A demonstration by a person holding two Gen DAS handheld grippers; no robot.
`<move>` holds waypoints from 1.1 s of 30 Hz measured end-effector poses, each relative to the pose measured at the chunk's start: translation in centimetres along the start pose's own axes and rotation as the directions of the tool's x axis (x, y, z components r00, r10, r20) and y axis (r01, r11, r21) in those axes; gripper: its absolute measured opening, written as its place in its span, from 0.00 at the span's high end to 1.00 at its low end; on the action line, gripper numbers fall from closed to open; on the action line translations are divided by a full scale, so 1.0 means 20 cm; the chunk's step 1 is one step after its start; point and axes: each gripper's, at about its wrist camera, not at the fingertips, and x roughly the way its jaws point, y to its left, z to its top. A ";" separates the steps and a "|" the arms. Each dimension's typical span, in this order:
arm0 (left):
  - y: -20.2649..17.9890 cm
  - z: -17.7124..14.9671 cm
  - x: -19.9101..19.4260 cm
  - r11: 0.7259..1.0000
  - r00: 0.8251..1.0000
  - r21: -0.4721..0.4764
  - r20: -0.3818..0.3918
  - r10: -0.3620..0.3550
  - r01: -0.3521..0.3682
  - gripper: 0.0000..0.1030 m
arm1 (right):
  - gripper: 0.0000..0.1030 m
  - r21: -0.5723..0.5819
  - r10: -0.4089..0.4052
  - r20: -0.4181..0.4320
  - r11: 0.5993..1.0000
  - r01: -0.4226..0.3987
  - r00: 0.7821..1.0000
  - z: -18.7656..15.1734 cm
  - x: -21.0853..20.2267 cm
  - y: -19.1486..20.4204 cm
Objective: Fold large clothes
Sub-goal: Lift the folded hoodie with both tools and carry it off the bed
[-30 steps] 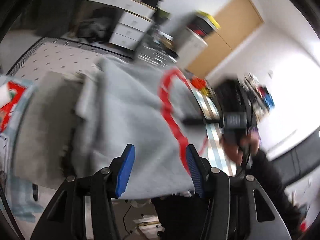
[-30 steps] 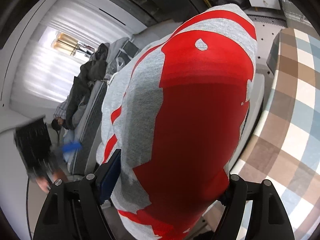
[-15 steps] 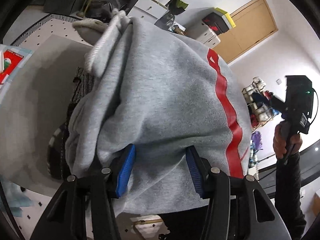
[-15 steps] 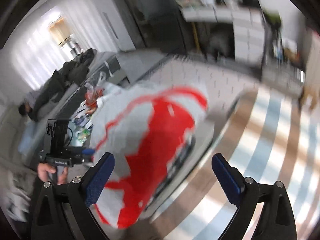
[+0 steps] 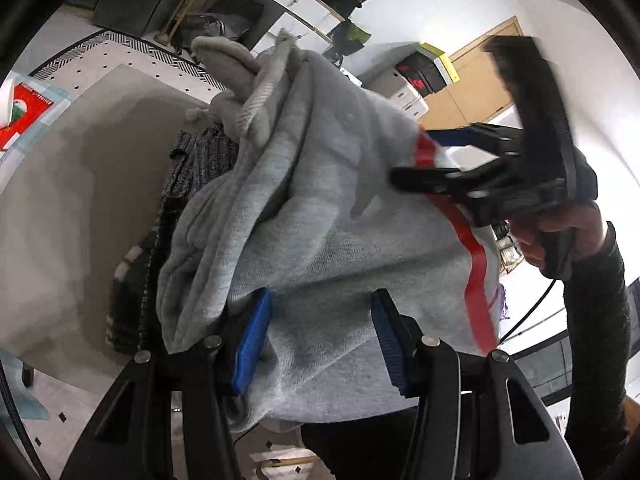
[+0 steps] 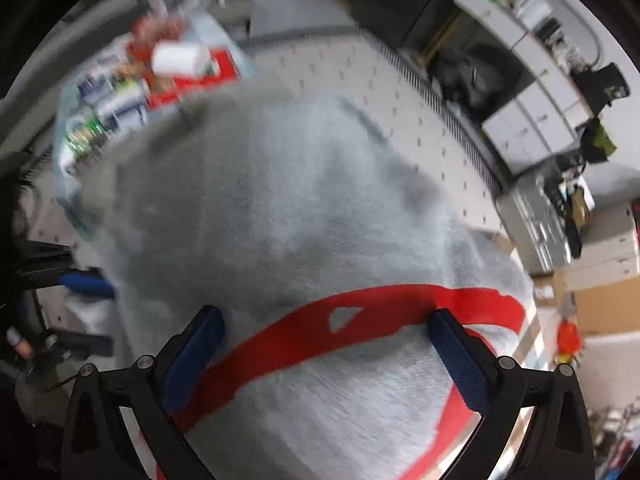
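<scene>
A grey hoodie [image 5: 320, 208] with a red band [image 6: 360, 308] hangs bunched over the grey table [image 5: 72, 208]. My left gripper [image 5: 322, 300] is shut on its thick lower fold, blue pads pressing from both sides. My right gripper [image 5: 416, 158], held by a hand [image 5: 560, 236], reaches in from the right over the hoodie's top. Its jaws stand wide open around the red band in the right wrist view [image 6: 324, 320] and do not squeeze the cloth. The left gripper's blue pad [image 6: 84, 282] shows at that view's left edge.
A dark knit garment [image 5: 192, 168] lies on the table under the hoodie. A red and white box [image 5: 24, 116] sits at the table's far left. White drawers [image 6: 532, 120] and clutter line the wall beyond a dotted carpet [image 6: 360, 80]. A wooden door [image 5: 476, 80] is behind.
The right gripper let go of the hoodie, swung away with jaws wide, then came back over it from above. The left gripper sank toward the table with the hoodie held.
</scene>
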 end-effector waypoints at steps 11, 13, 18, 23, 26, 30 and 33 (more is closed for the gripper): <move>-0.07 -0.02 -0.07 1.000 0.999 0.005 0.025 -0.030 0.030 0.55 | 0.07 0.054 0.088 0.066 0.994 -0.091 0.994 -0.06 -0.19 -0.11; -0.08 -0.02 -0.07 1.000 1.000 0.019 0.019 -0.012 0.011 0.55 | 0.07 0.040 0.247 0.112 0.967 -0.252 0.963 -0.17 -0.36 -0.16; -0.10 0.01 -0.05 1.000 1.000 0.002 0.023 -0.005 0.005 0.55 | 0.05 -0.035 0.250 0.053 0.968 -0.248 0.967 -0.44 -0.38 -0.10; -0.12 -0.04 -0.03 1.000 0.999 0.012 0.045 0.029 -0.029 0.55 | 0.00 -0.101 0.120 -0.037 0.987 -0.123 0.992 -0.53 -0.10 0.07; -0.13 -0.05 -0.03 0.998 0.997 0.010 0.058 0.056 -0.056 0.55 | 0.00 -0.070 0.142 0.001 0.987 -0.142 0.990 -0.55 -0.09 0.06; -0.16 -0.03 -0.06 0.997 0.997 -0.042 0.041 0.071 -0.069 0.55 | 0.00 -0.054 0.161 0.077 0.986 -0.157 0.984 -0.59 -0.13 0.03; -0.29 0.02 -0.15 1.000 0.999 0.006 0.047 0.019 -0.019 0.55 | 0.00 0.014 0.269 0.162 0.961 -0.275 0.949 -0.61 -0.26 -0.10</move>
